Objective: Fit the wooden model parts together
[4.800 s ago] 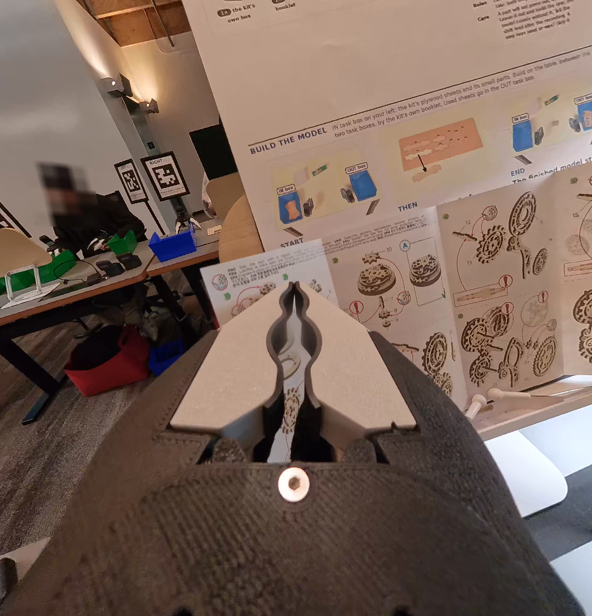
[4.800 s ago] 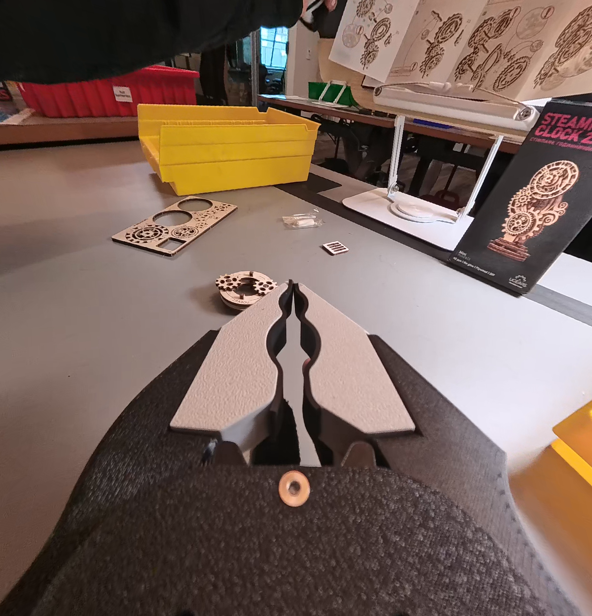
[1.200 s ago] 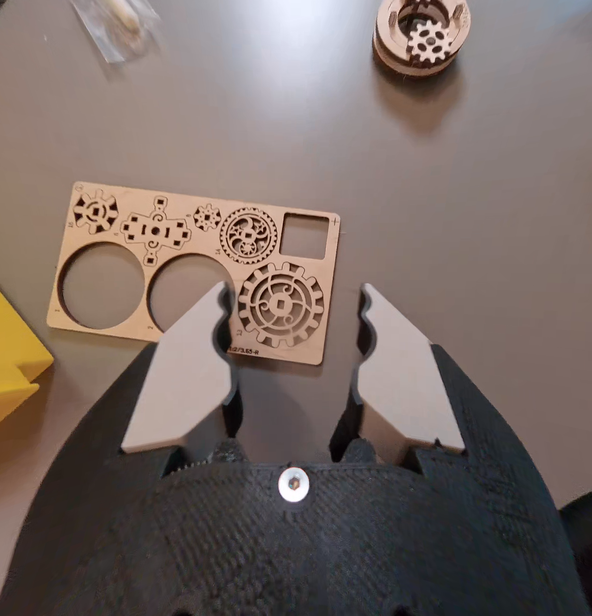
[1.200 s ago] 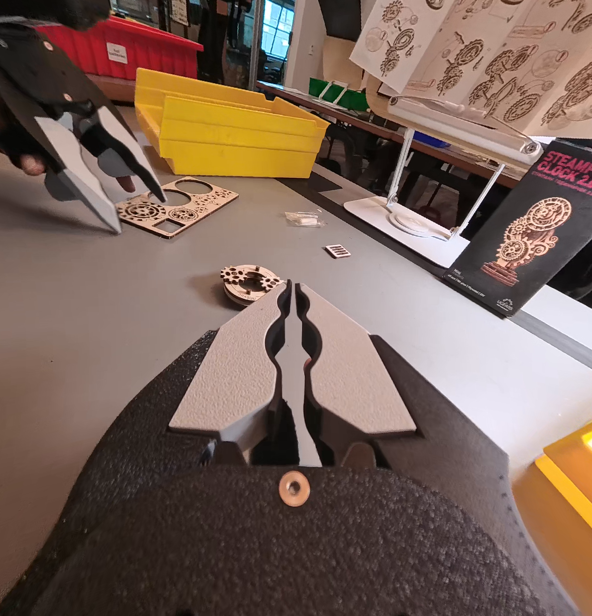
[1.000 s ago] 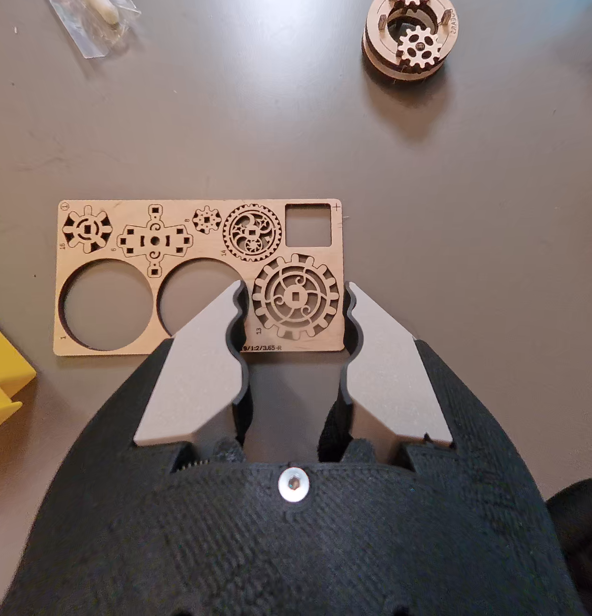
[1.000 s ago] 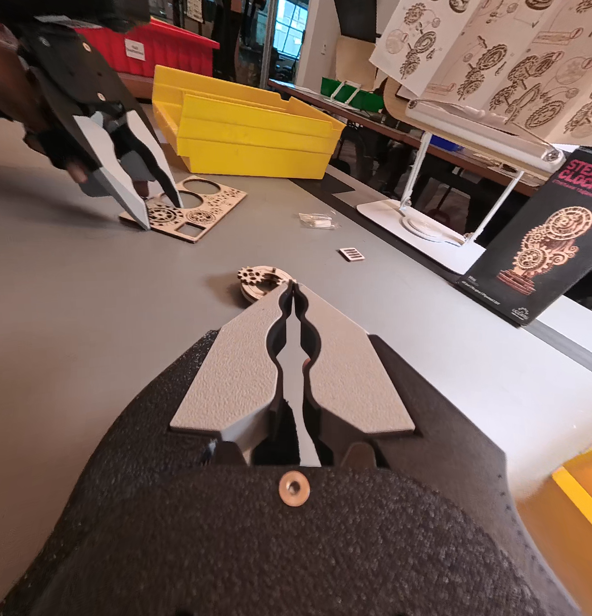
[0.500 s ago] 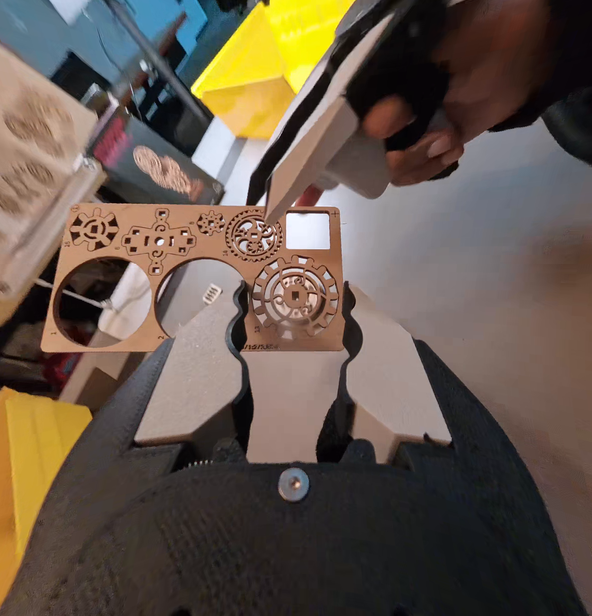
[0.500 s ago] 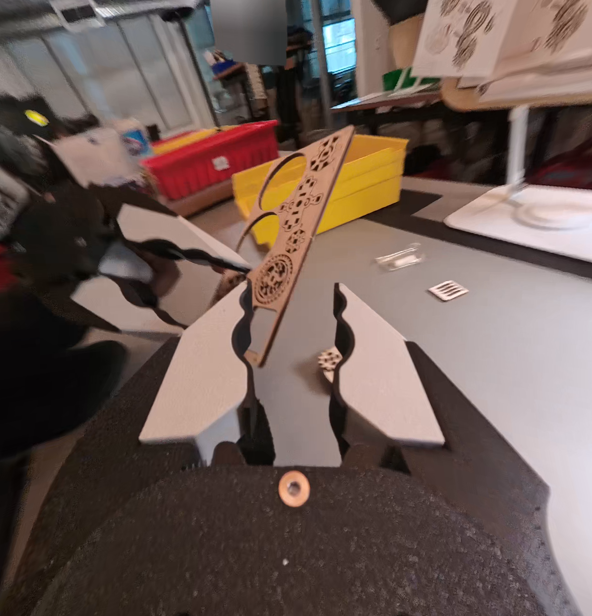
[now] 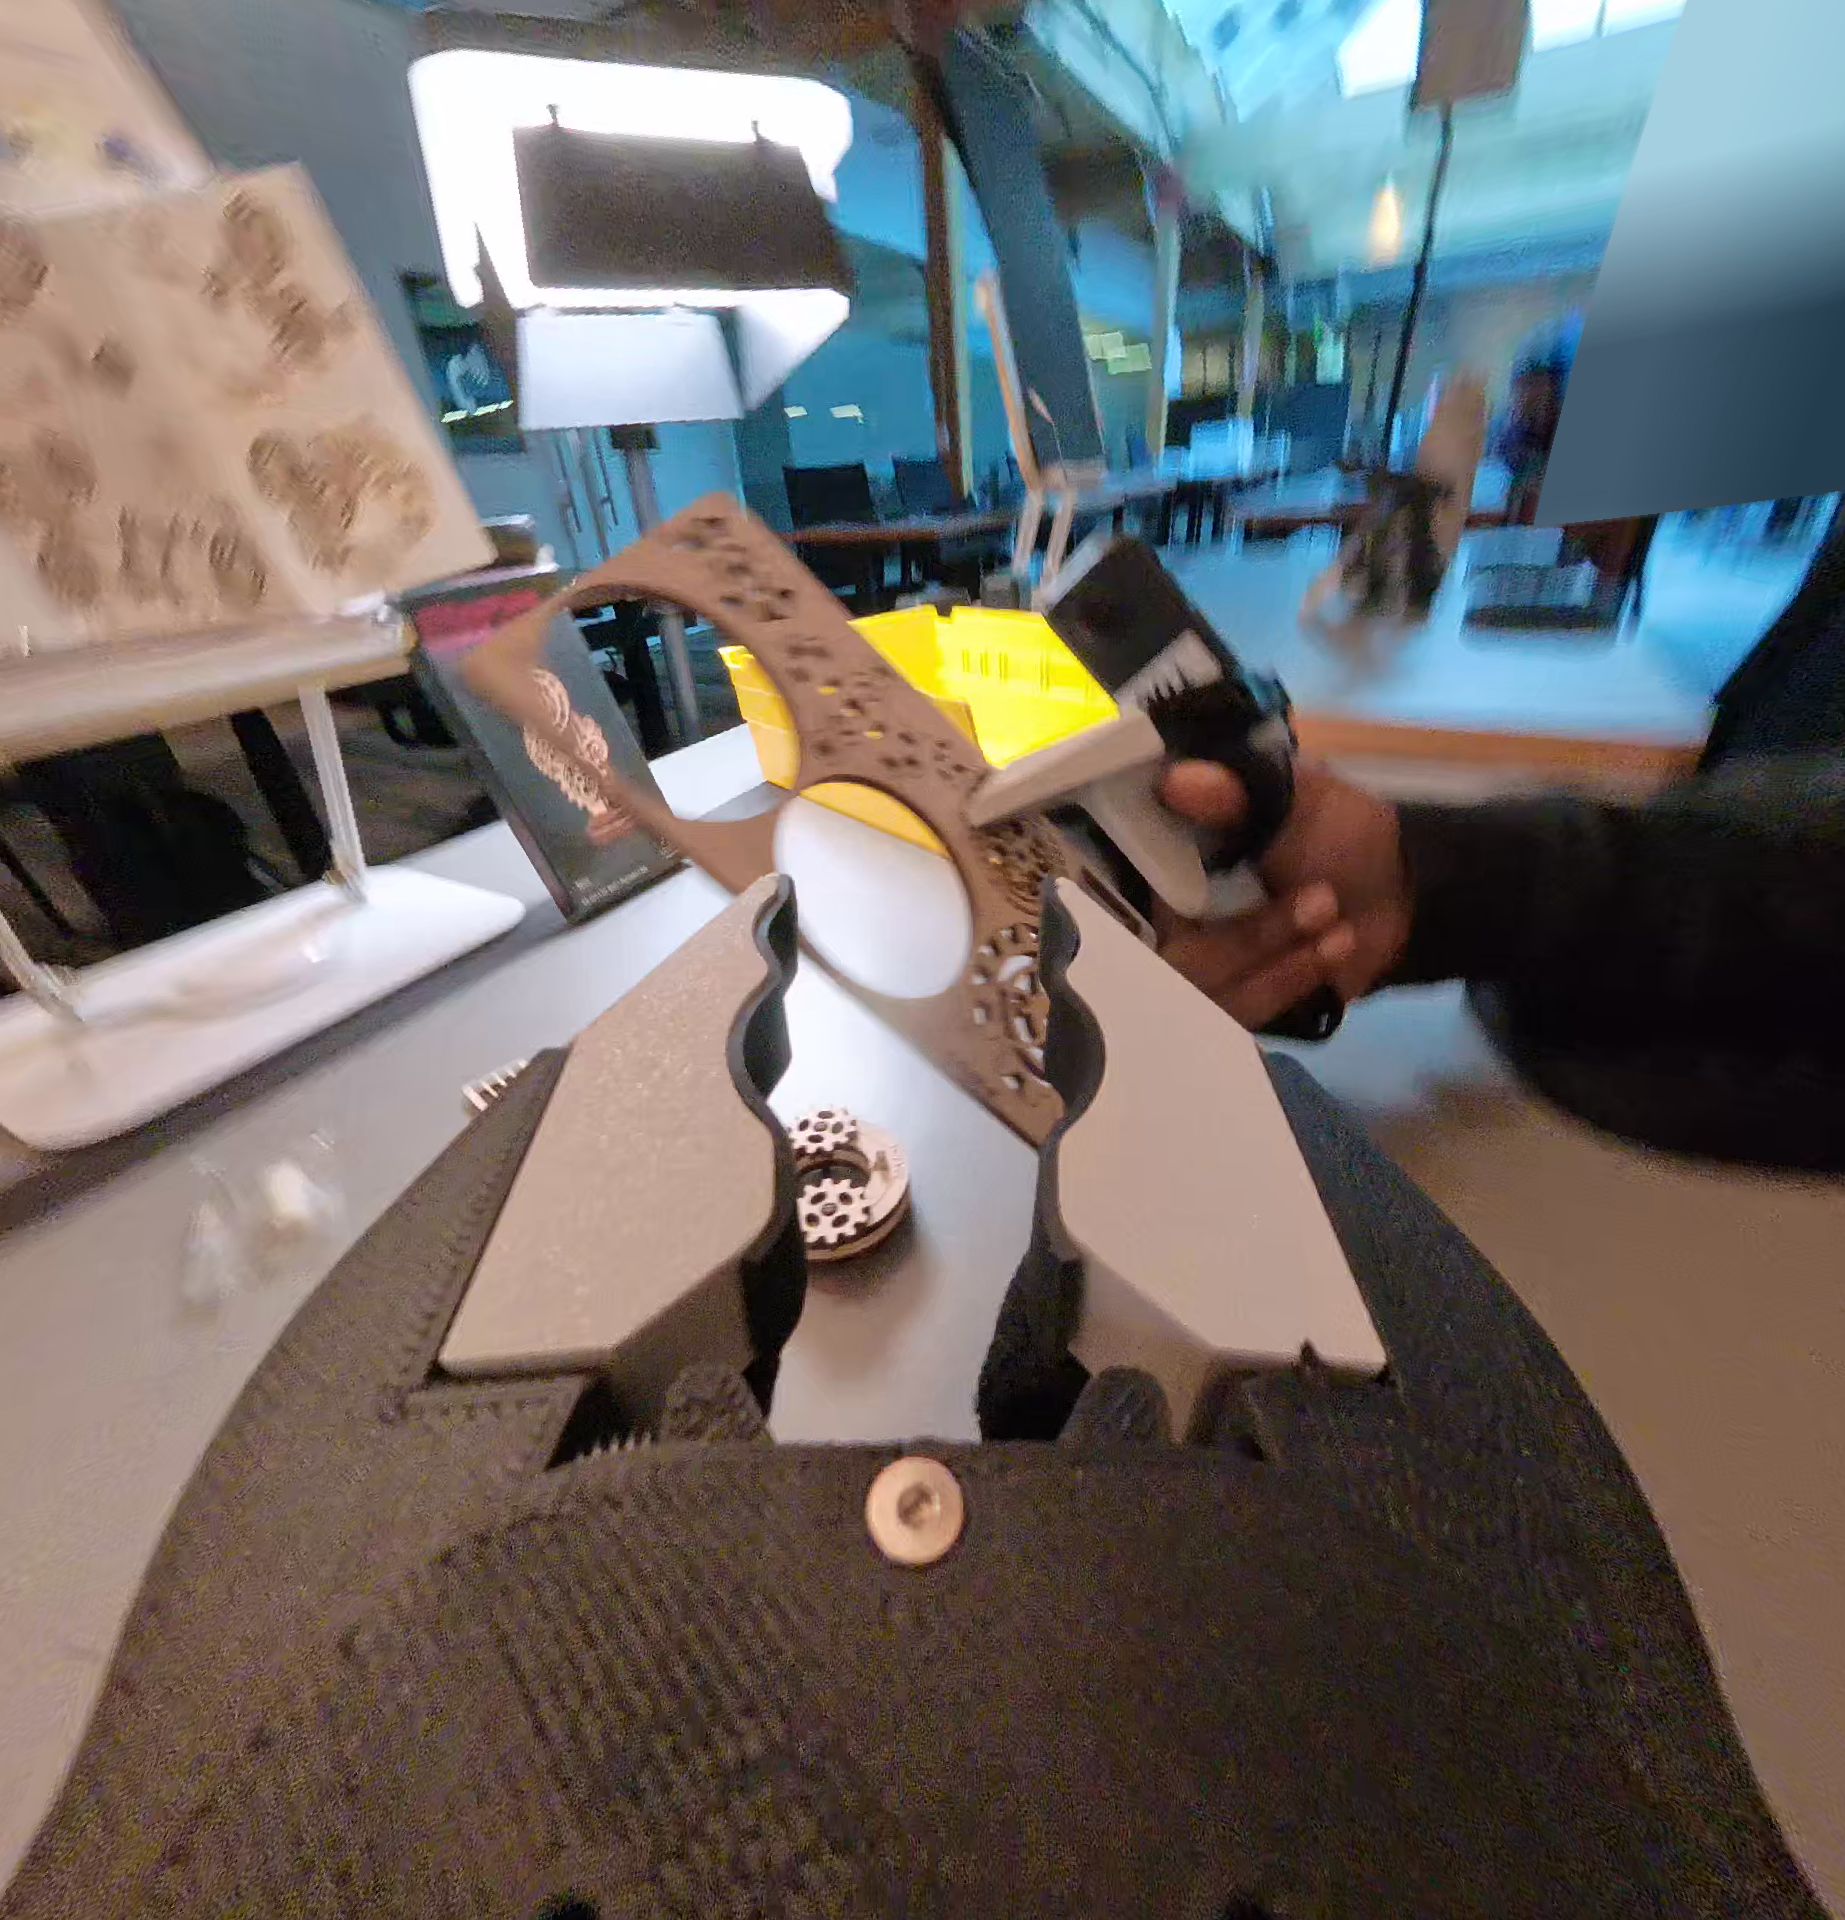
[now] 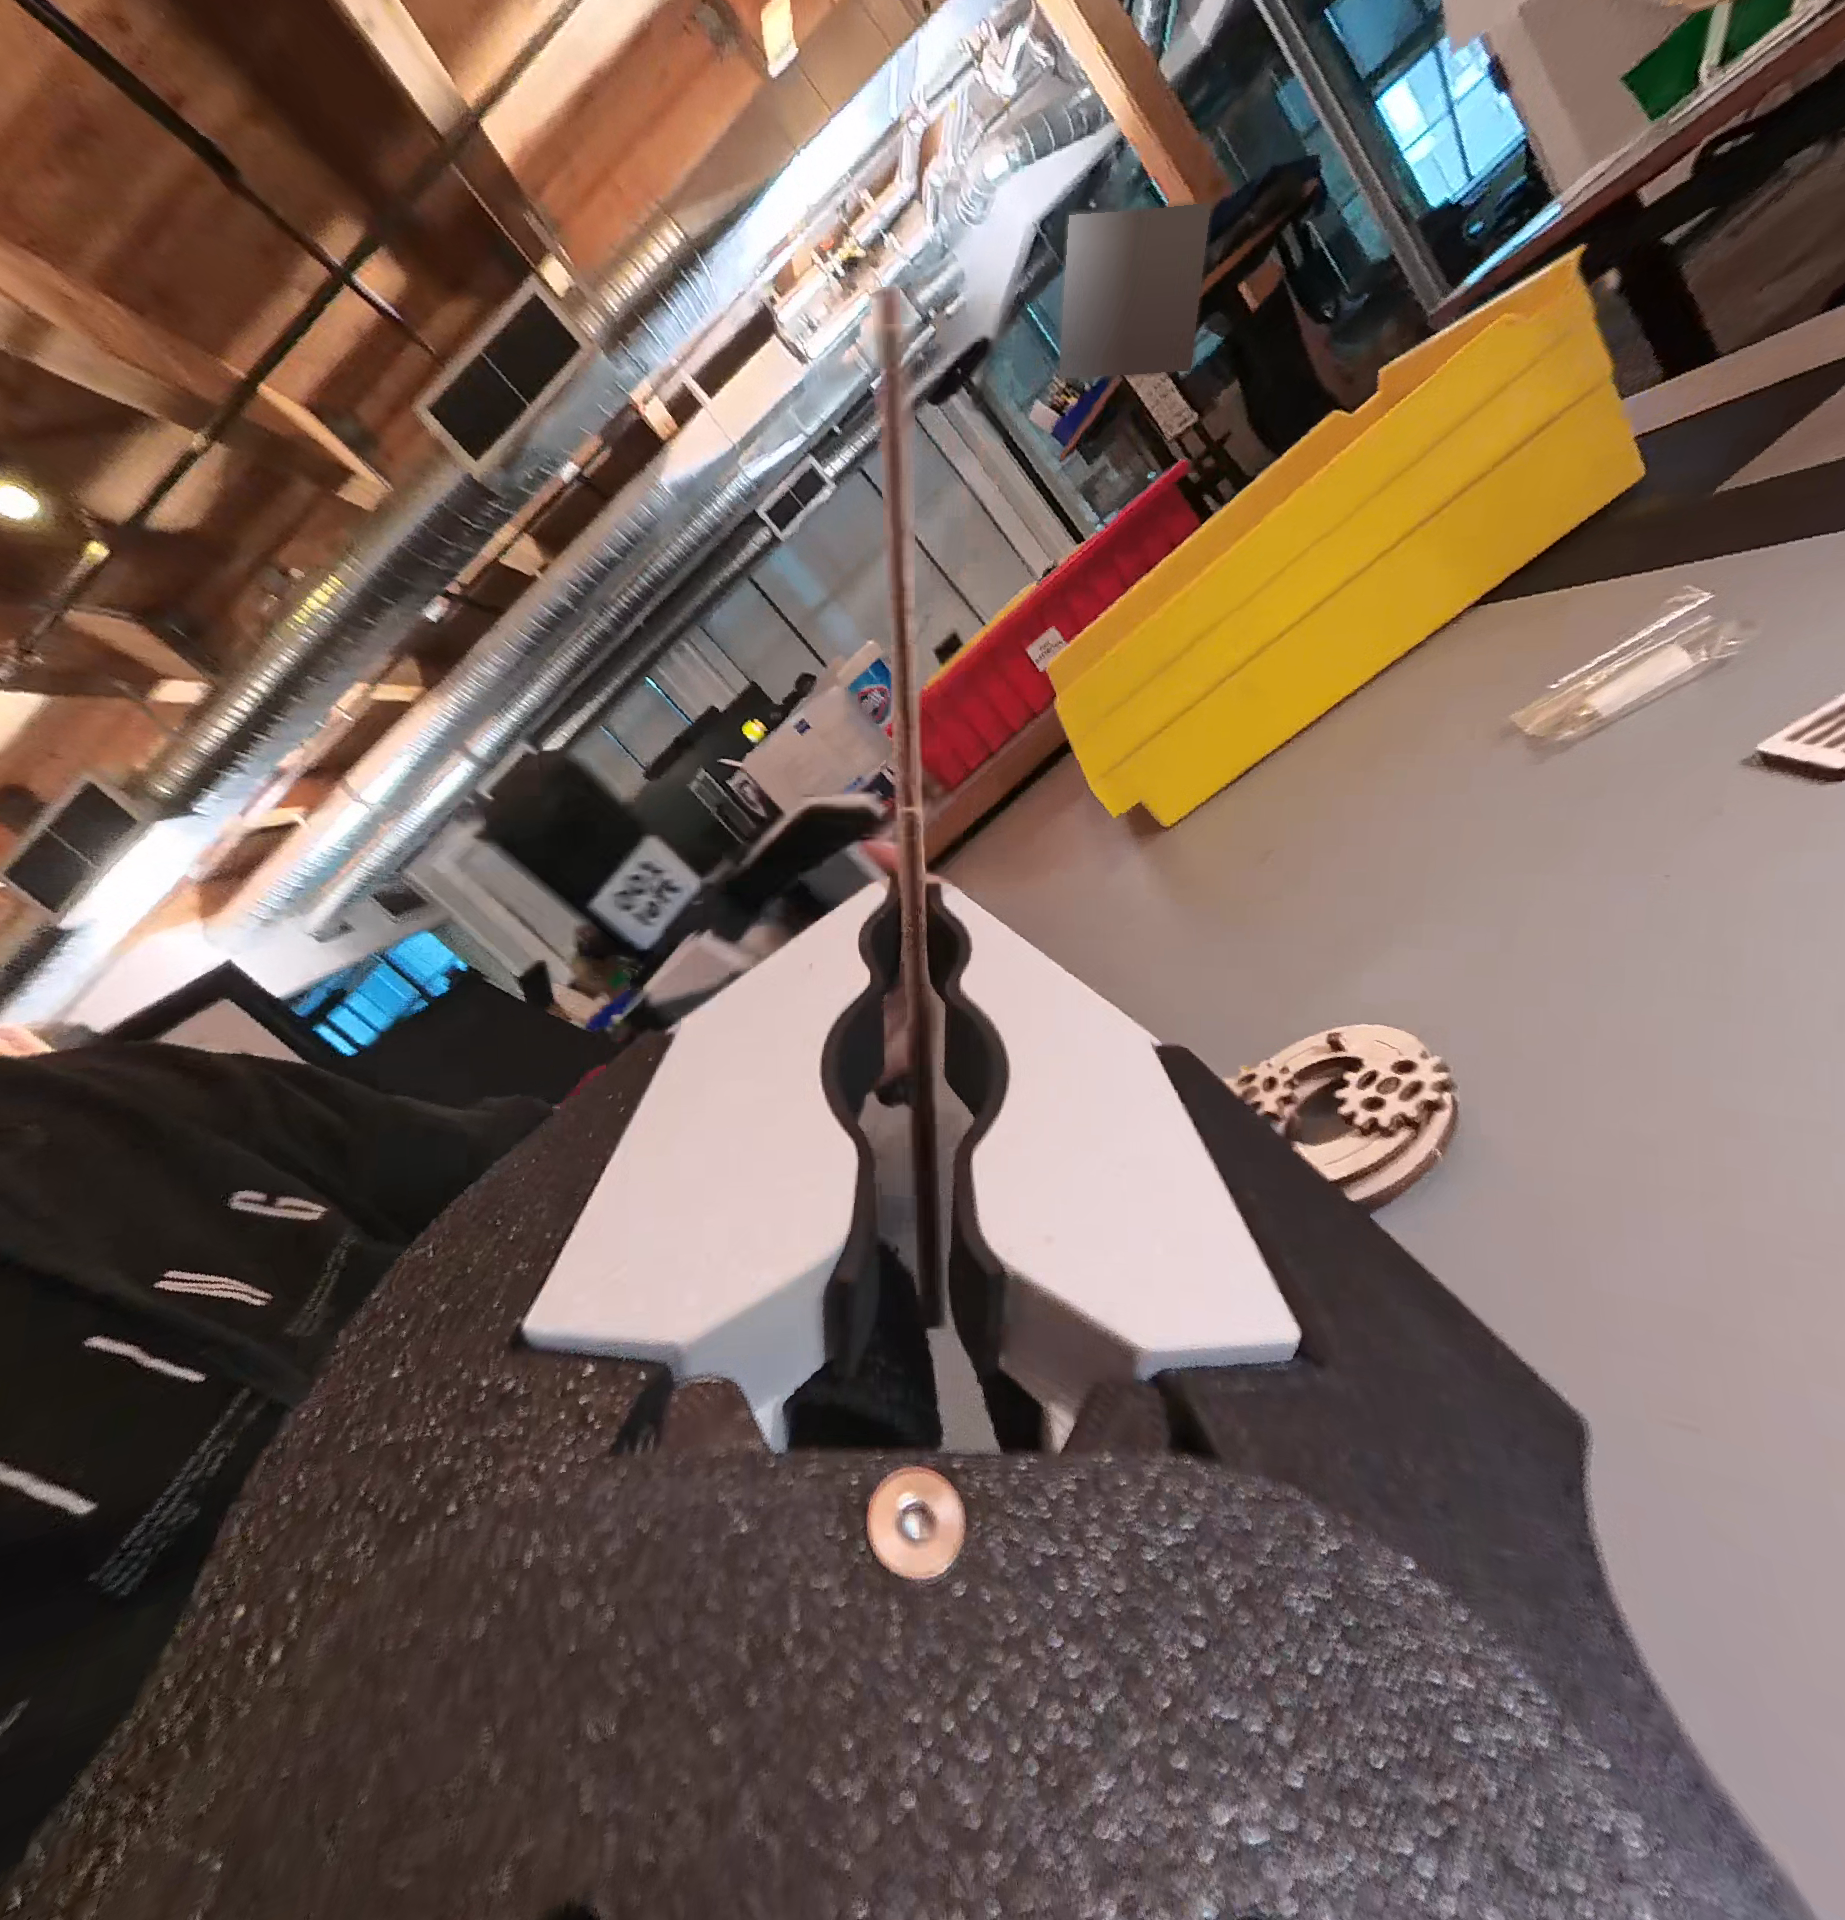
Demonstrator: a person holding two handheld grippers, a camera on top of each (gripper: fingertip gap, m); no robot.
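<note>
The plywood parts sheet (image 9: 845,686) is up in the air, tilted, with two round holes and gear cut-outs. My right gripper (image 10: 913,904) is shut on it; there the sheet (image 10: 902,623) shows edge-on, standing up between the jaws. In the left wrist view the right gripper (image 9: 985,800) clamps the sheet from the right, held by a hand (image 9: 1292,883). My left gripper (image 9: 913,914) is open; the sheet's lower corner rests against its right finger (image 9: 1157,1143). The round gear assembly (image 9: 845,1184) lies on the grey table (image 9: 1624,1351), also seen in the right wrist view (image 10: 1354,1101).
A yellow bin (image 10: 1365,582) and a red bin (image 10: 1053,613) stand at the table's far side. A second yellow bin (image 9: 1001,675), a black kit box (image 9: 554,748) and a white booklet stand (image 9: 222,966) are behind. A small plastic bag (image 10: 1624,665) and a slotted wooden piece (image 10: 1832,727) lie on the table.
My left gripper closed on the sheet and lifted it off the table. My right gripper opened, came over and shut on the sheet. The sheet has turned and the left jaws no longer clamp it.
</note>
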